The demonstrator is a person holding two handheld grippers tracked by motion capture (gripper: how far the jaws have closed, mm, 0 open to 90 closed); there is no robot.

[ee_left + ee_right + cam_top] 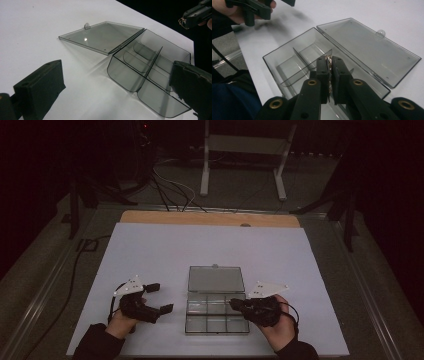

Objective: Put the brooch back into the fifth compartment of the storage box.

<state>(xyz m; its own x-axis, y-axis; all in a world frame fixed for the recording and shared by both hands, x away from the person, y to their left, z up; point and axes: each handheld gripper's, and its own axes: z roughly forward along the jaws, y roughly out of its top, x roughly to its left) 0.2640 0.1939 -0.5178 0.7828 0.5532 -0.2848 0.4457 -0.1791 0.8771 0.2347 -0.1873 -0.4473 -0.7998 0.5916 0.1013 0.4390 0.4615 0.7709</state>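
A wide counter [150, 250] covered in a white sheet takes up the middle of the high view, with a strip of bare wood along its far edge. Near the middle of the counter's near edge lies a clear compartment box [217, 316], open, its lid [216, 279] folded back flat on the sheet toward the far edge and joined to the tray along the hinge. Thin clear dividers split the tray into several compartments; they look bare, though the glare on the plastic makes this hard to confirm. The left hand-held gripper [163, 298] sits over the white sheet just beside the box's left side, toward the near-left part of the counter; its two black jaws stand wide apart with nothing between them, and its own view looks between them at the box [147, 72] and the lid [102, 36]. The right hand-held gripper [234, 305] reaches over the right side of the tray from the near-right; in its own view the jaws are pressed close together above the tray [294, 65], clamping a small metallic object [328, 60] at their tips, too small to identify. A small tab [381, 32] projects from the lid's free edge.
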